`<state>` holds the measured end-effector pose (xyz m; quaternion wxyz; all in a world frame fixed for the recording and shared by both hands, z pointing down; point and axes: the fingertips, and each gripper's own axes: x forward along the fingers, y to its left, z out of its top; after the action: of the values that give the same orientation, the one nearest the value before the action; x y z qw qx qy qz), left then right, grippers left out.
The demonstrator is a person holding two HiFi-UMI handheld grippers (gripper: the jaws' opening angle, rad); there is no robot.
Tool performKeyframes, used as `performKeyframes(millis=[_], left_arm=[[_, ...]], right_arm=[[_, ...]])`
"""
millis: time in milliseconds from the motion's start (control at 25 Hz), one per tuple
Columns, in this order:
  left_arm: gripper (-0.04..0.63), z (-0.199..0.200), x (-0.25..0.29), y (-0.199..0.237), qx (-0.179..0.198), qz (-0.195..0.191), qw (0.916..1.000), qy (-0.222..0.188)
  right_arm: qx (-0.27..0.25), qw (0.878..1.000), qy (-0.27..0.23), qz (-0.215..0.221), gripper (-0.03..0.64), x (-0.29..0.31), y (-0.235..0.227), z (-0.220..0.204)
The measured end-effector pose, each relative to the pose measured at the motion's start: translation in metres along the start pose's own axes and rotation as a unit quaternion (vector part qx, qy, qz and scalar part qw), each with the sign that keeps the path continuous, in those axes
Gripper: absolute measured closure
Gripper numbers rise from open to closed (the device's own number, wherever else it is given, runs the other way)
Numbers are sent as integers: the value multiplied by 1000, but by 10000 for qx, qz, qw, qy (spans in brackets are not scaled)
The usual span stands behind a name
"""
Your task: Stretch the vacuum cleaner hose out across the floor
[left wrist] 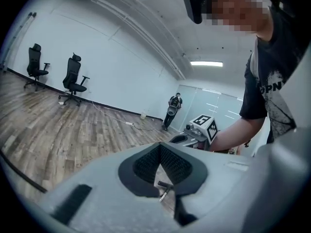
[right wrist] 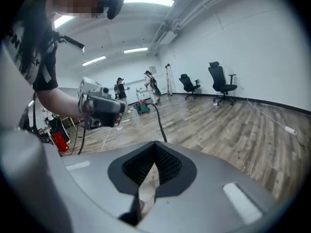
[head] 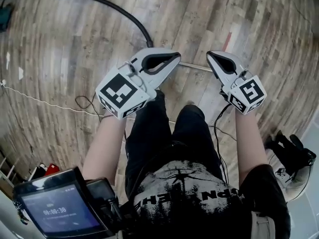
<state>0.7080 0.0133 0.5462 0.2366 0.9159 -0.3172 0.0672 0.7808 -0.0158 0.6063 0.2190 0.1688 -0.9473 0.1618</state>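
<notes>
Far off to the left of the left gripper (head: 175,59): the vacuum cleaner (head: 4,15), at the edge of the wooden floor (head: 60,59). Running from there toward the tools in one long black curve: the hose (head: 99,1), lying flat, with its near end just ahead of the left gripper's tips. Next to that end, on the ground below and behind both sets of tips: a thin metal tube (head: 194,66).

Left gripper: jaws closed completely, pad against pad, nothing clamped. Through the notch, only floor and a small piece of metal.

To its right, near but not touching: the right gripper (head: 212,56), also closed and empty, held up in front of the body. Seen along its jaws: the hose (right wrist: 159,123) leading away to the vacuum cleaner (right wrist: 142,108).

Judged as a moment without any grip, both tools well above the hose. Because of the visible bend, probably more stretching to do. Next, most likely: lower one tool to the near end, open the jaws around the hose, close firmly, then pull away from the vacuum cleaner until straight, without dragging the machine.
</notes>
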Motion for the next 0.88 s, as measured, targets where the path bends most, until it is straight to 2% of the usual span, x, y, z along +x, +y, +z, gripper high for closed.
performKeyframes(millis=[160,400,640,880], left_arm=[[594,91,-54,-22,137,20,9992,-382],[594,182,-93,-44,613,-237,9941,-867],[594,234,-119,-80,1211,-386,9855,-1127],[594,230,-134,-105,1598,-54,9807,-1122]], right_arm=[[-260,9991,-333,-87,612,-33,40,115],[-694,9919,-939,-506,612,-71,73,218],[-1089,9828,-1364,-607,611,-95,119,267],[-1678,9723,-1556,-464,611,-116,151,282]])
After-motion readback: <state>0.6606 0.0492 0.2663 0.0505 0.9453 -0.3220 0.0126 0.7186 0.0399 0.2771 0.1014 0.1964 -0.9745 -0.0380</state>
